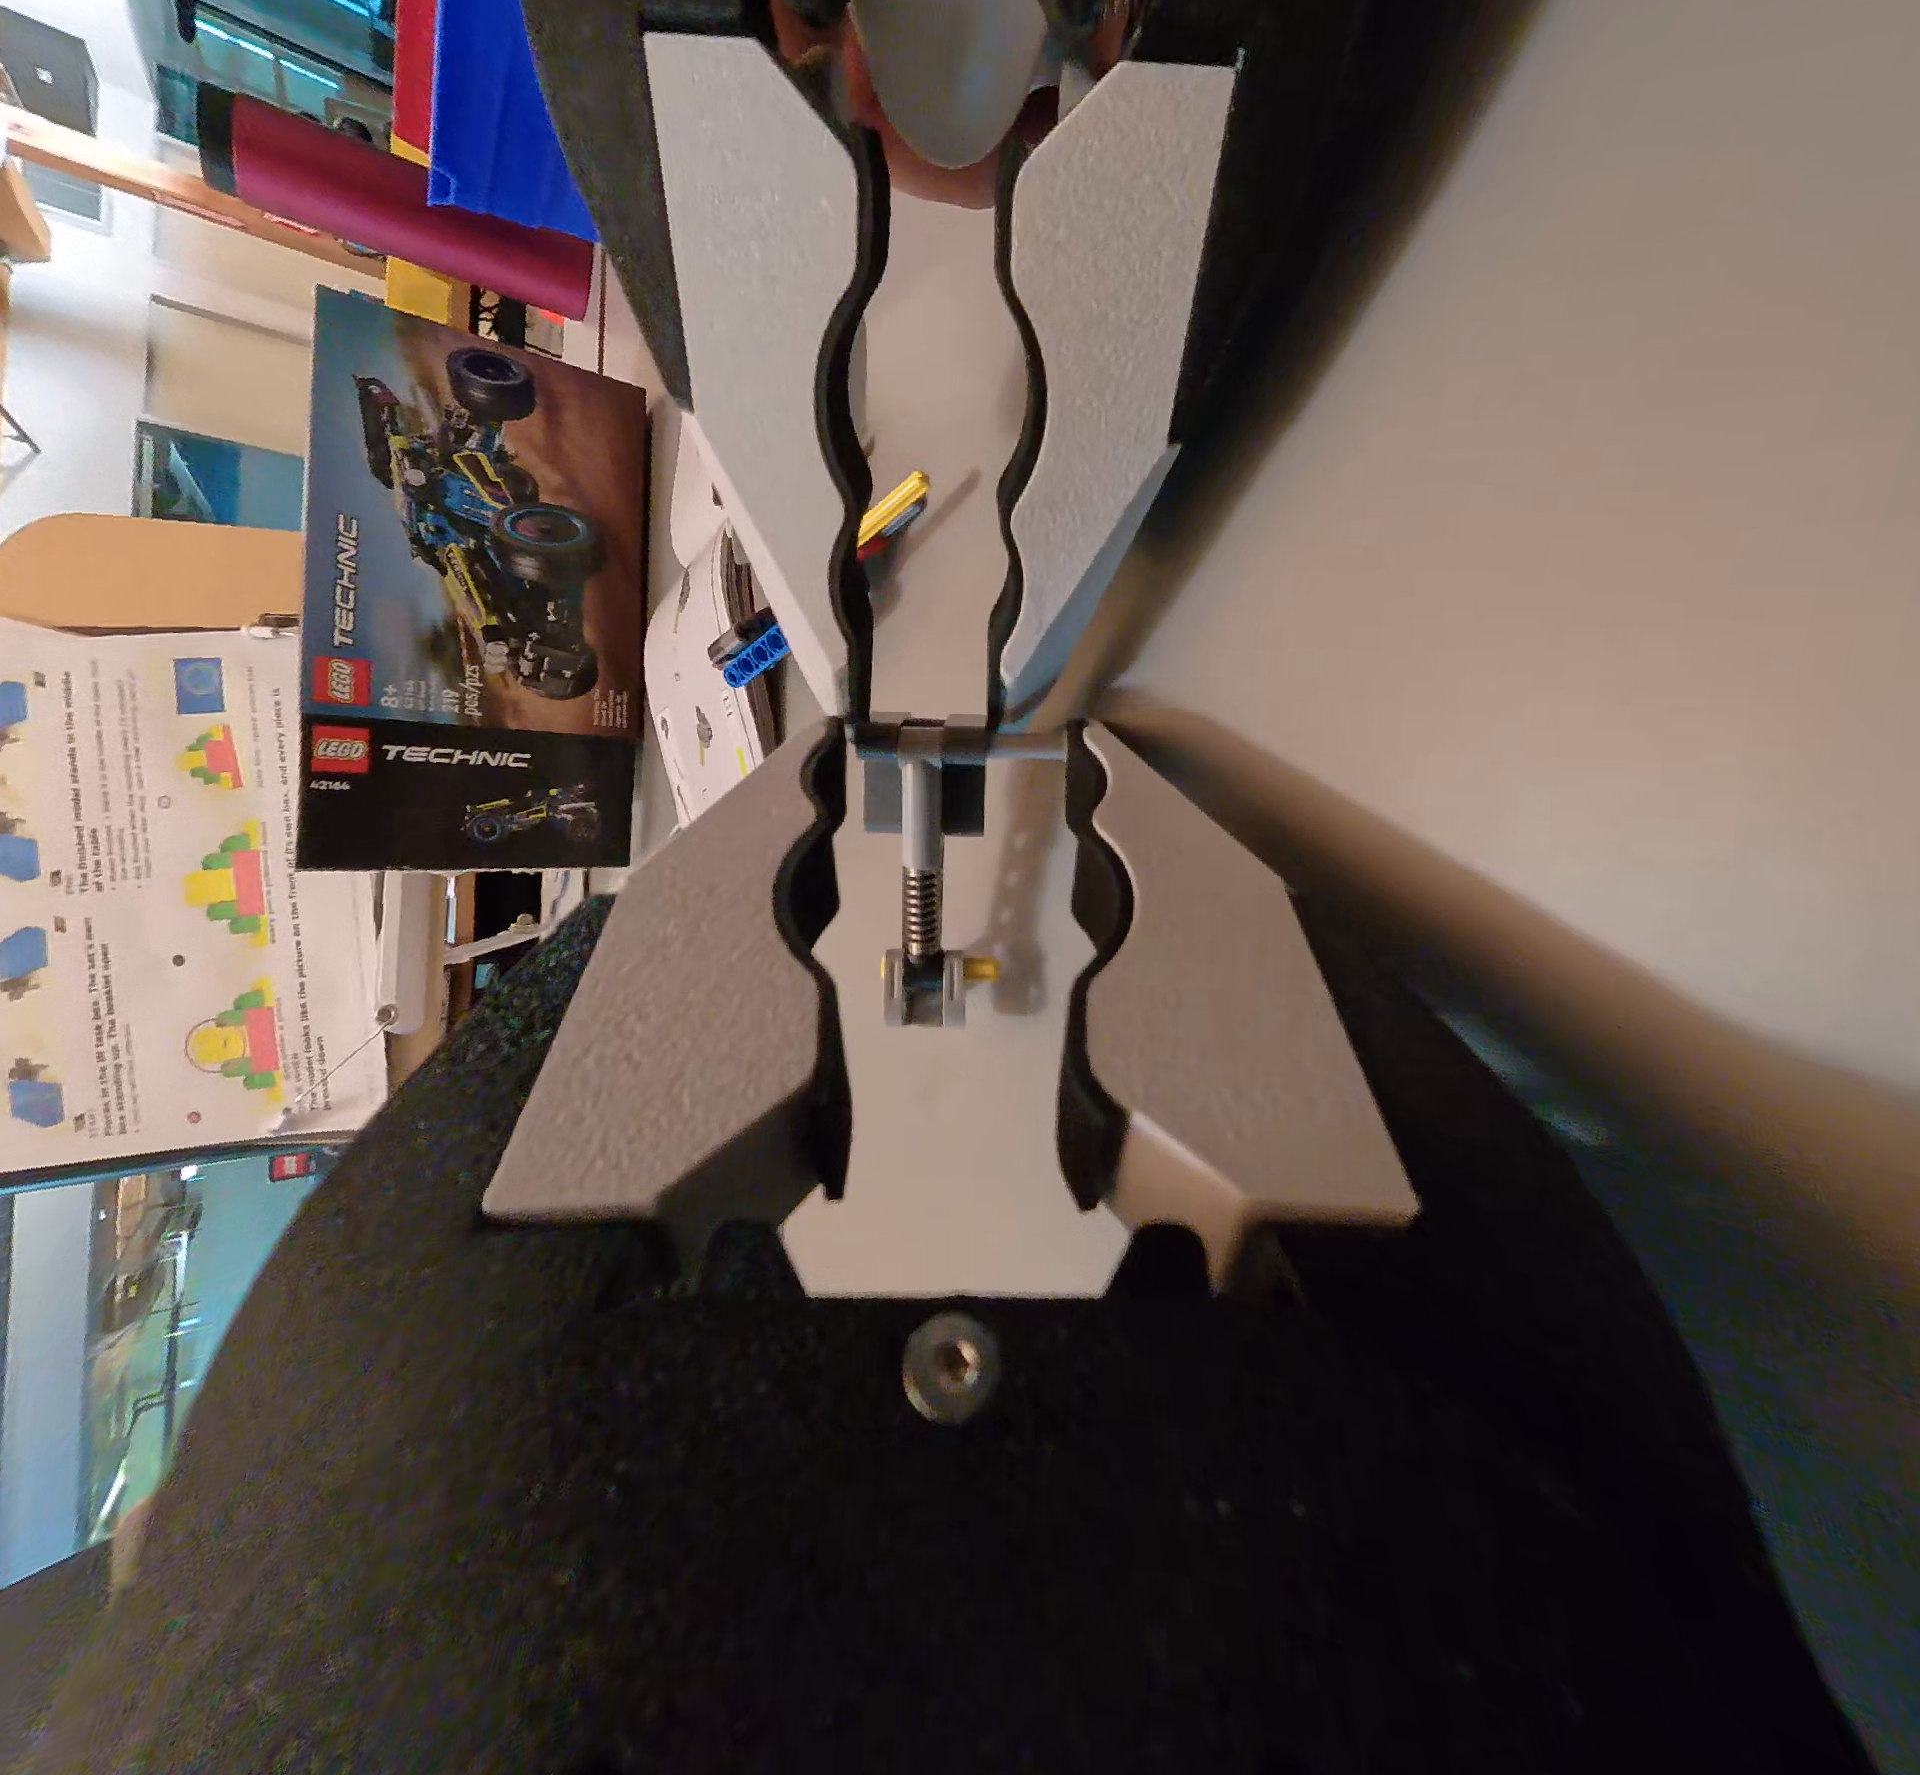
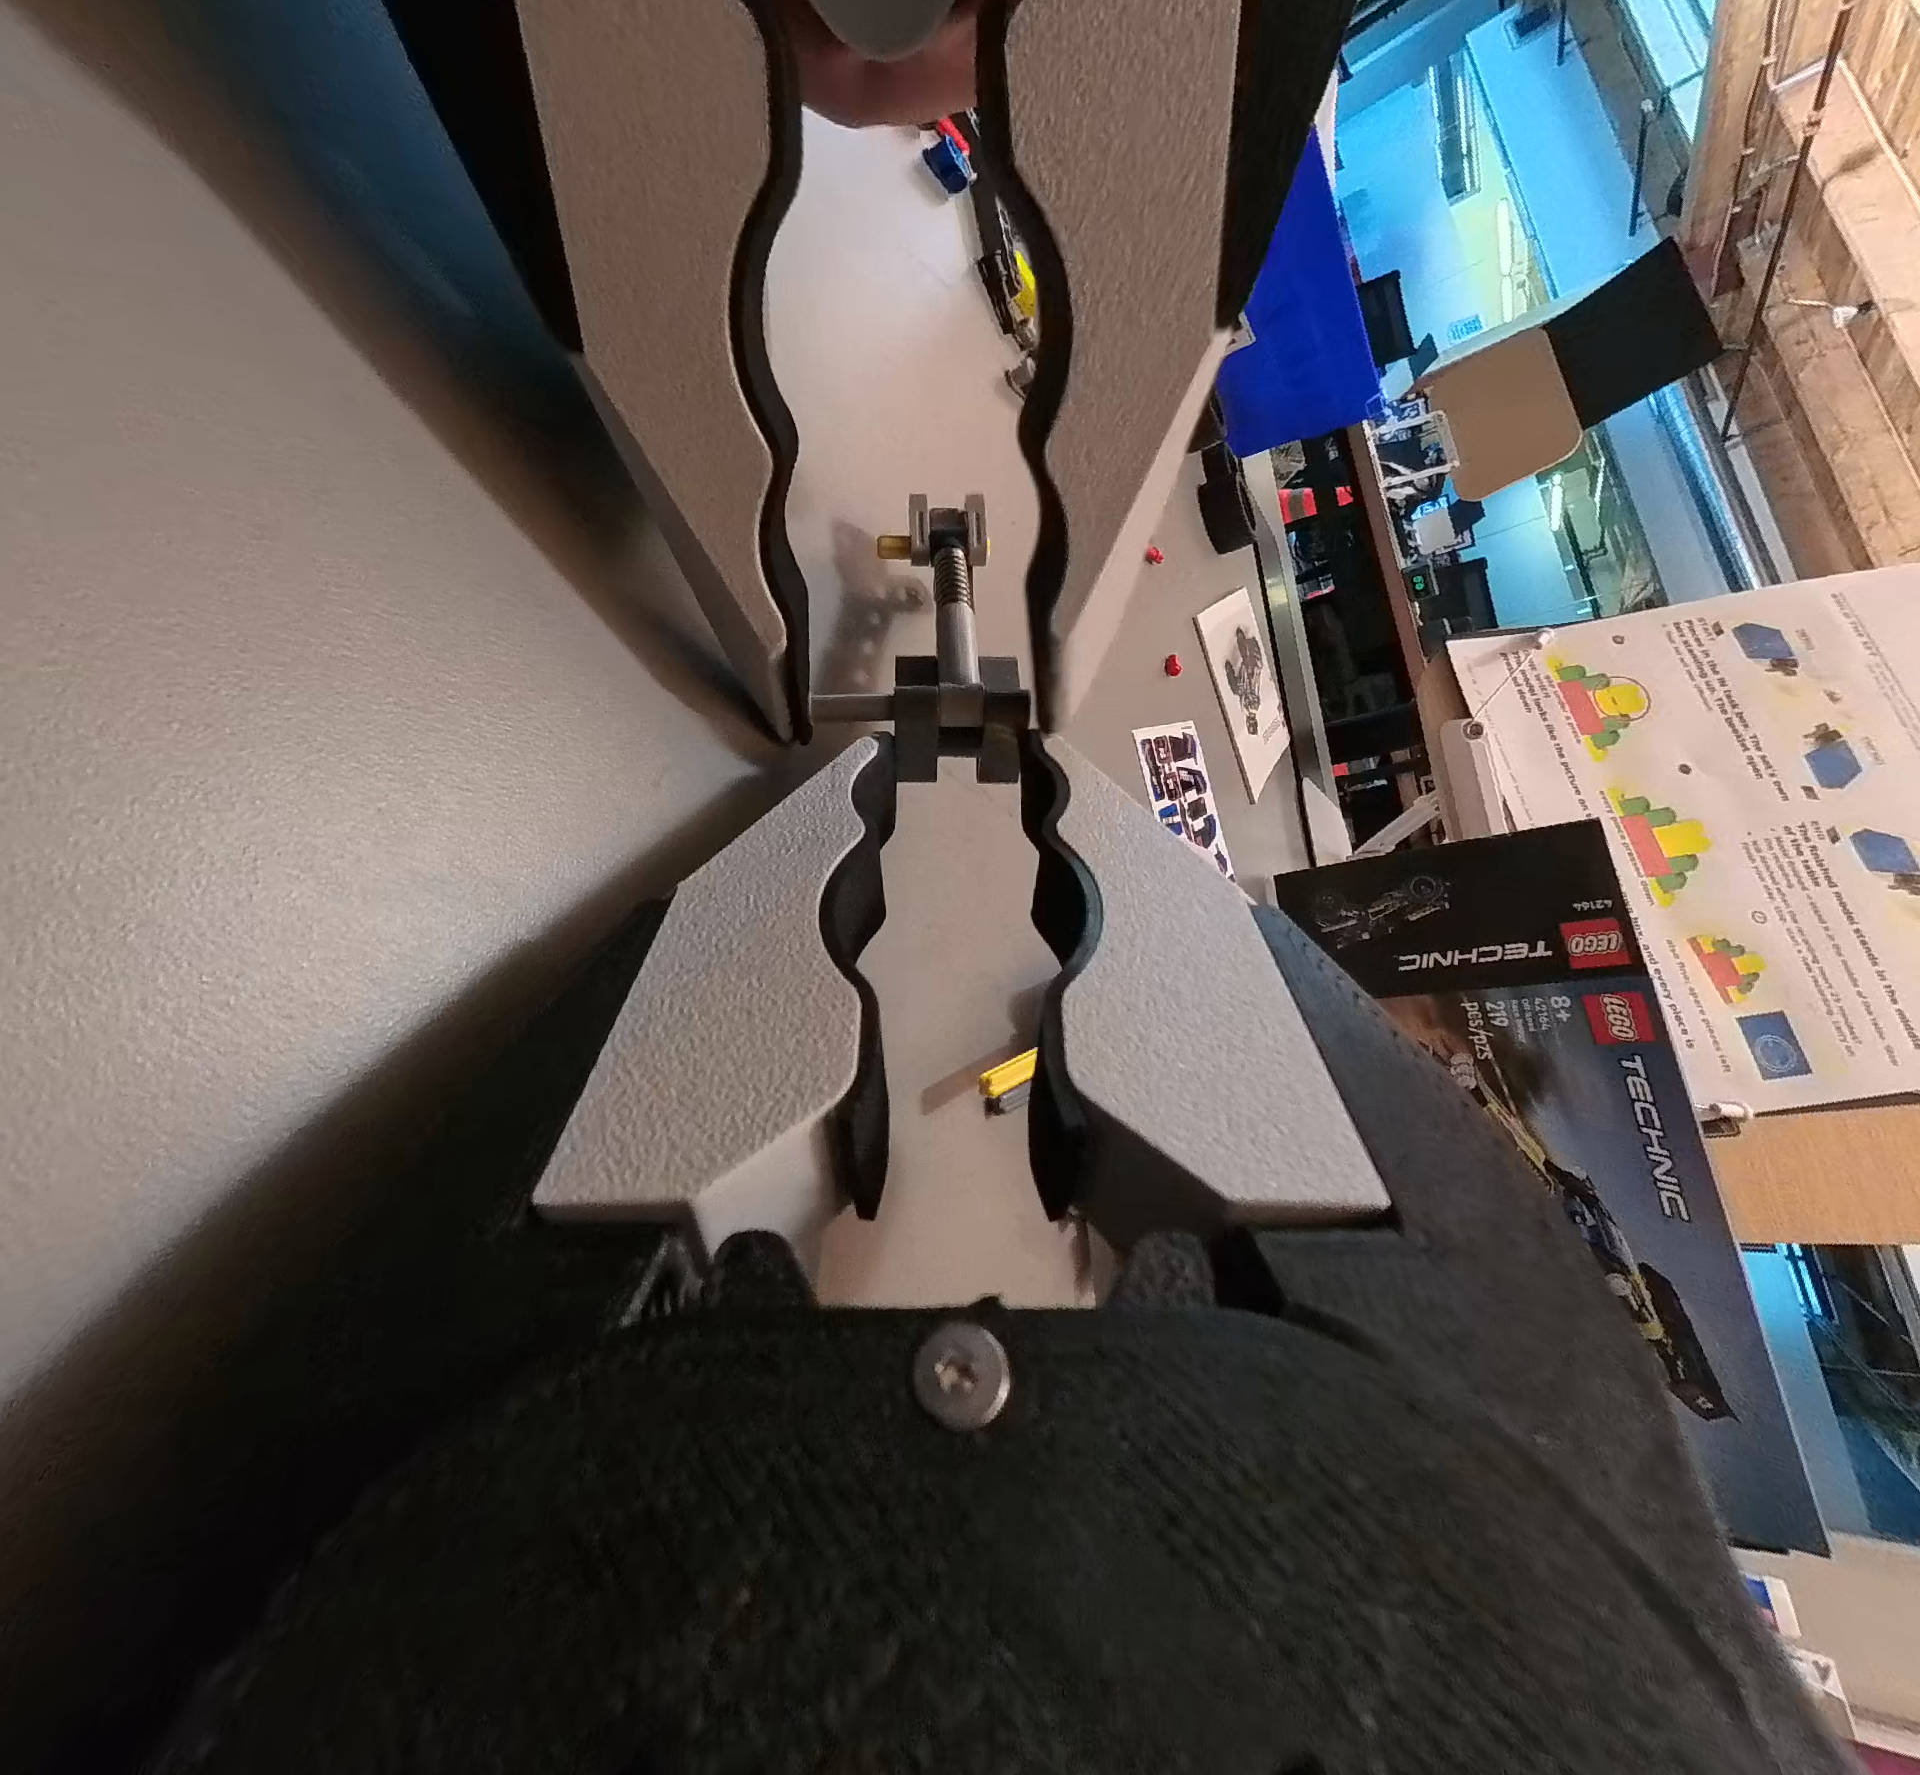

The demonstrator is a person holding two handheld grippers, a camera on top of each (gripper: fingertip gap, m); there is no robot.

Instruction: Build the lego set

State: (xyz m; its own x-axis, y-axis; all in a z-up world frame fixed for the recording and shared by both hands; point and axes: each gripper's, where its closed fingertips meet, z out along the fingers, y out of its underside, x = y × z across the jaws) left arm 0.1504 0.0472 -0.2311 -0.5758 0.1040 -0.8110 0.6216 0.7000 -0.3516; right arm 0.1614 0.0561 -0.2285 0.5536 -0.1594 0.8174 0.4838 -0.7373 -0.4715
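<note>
Grey plastic shock-absorber assembly (image 1: 923, 852), light but springy: both left tongs (image 1: 940, 738) and right tongs (image 2: 956, 738) clench its rigid dark-grey connector block (image 2: 956, 707).

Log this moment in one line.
right gripper: shut on grey block | left gripper: around shock absorber, grip unclear

The yellow piece (image 1: 891, 504) on the tabletop (image 1: 940, 354) is partly hidden behind a finger of the far tool. The blue beam (image 1: 756, 660) beside it is half covered too. The set's box (image 2: 1621, 1143) disappears behind the near tool's black body and a sheet pinned above it. The small parts (image 2: 1003, 271) farther off are too tiny to identify.
</note>
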